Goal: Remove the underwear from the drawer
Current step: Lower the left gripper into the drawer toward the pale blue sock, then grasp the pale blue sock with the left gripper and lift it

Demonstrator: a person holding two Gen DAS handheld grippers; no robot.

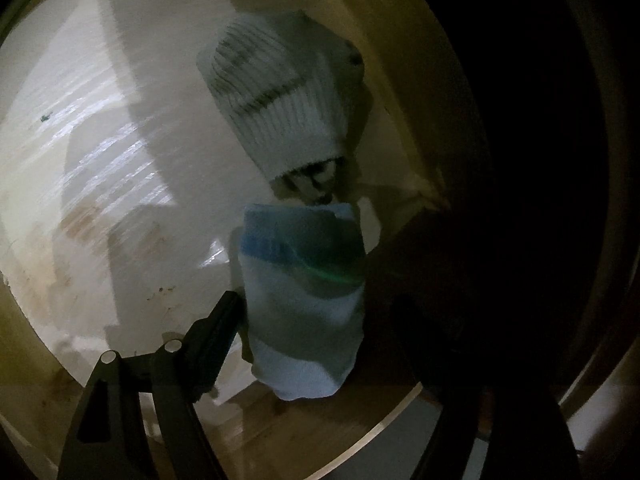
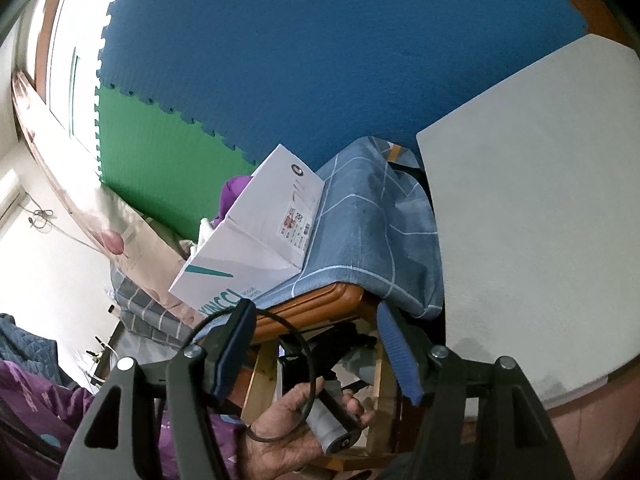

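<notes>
In the left wrist view a folded light blue garment with darker blue bands lies inside the drawer, near its front right corner. My left gripper is open around it, one finger at its left side and the other dark in shadow at its right. A white ribbed folded piece lies farther back in the drawer. My right gripper is open and empty, held in the air away from the drawer, with blue pads.
The drawer's pale floor is stained, and its wooden side wall runs close on the right. The right wrist view shows a white shoe box on a blue checked cloth, a grey board, a blue and green mat wall, and a hand.
</notes>
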